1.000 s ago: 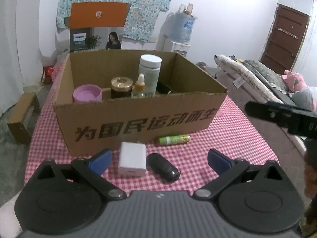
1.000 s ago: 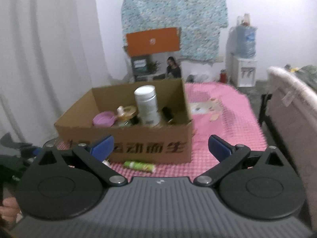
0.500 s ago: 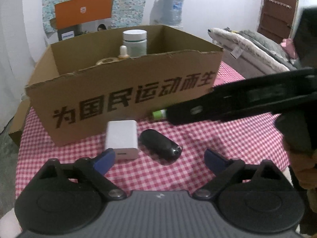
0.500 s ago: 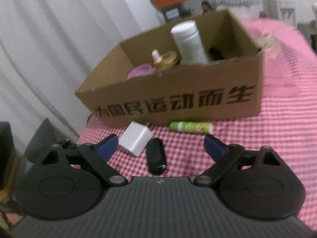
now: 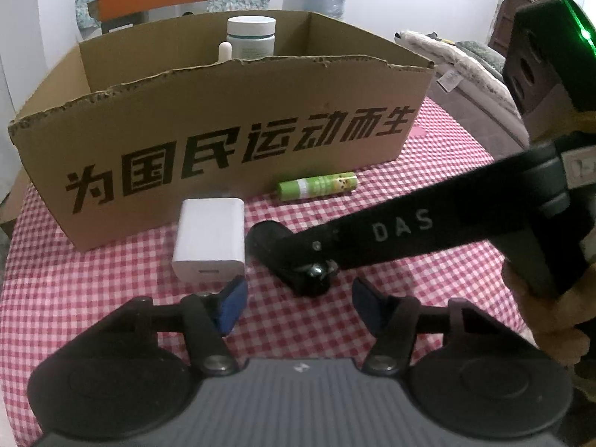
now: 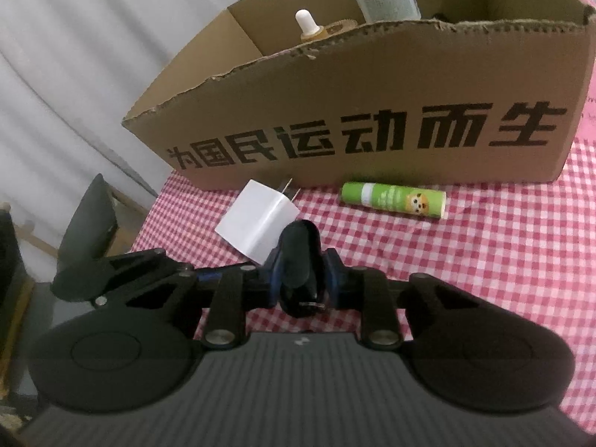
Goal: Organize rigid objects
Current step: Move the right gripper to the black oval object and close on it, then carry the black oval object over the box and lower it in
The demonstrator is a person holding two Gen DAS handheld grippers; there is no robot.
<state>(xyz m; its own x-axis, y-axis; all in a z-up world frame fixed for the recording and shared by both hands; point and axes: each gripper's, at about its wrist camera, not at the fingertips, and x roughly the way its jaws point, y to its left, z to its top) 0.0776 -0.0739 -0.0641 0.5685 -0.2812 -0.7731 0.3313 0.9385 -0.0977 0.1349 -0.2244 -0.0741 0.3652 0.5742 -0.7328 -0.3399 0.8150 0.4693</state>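
Note:
On the red-checked cloth a black key fob [image 6: 298, 249] lies in front of the cardboard box [image 6: 372, 85]. My right gripper [image 6: 301, 275] is closing, and its blue pads [image 6: 331, 272] press on the fob's sides. In the left wrist view its long black finger [image 5: 402, 223] reaches across from the right to the fob [image 5: 268, 240]. A white charger [image 5: 210, 238] lies just left of the fob. A green tube [image 5: 316, 185] rests against the box [image 5: 223, 130]. My left gripper [image 5: 298, 307] hovers just short of the fob, jaws closing with nothing between them.
The box holds a white-capped jar [image 5: 251, 35], a dropper bottle [image 6: 307, 24] and other items hidden by its front wall. A person's hand [image 5: 551, 305] holds the right gripper at the right edge. A water dispenser and a sofa stand behind the table.
Both grippers came down and closer to the items by the box. The right one swung in from the right and closed on the black fob. The left jaws narrowed.

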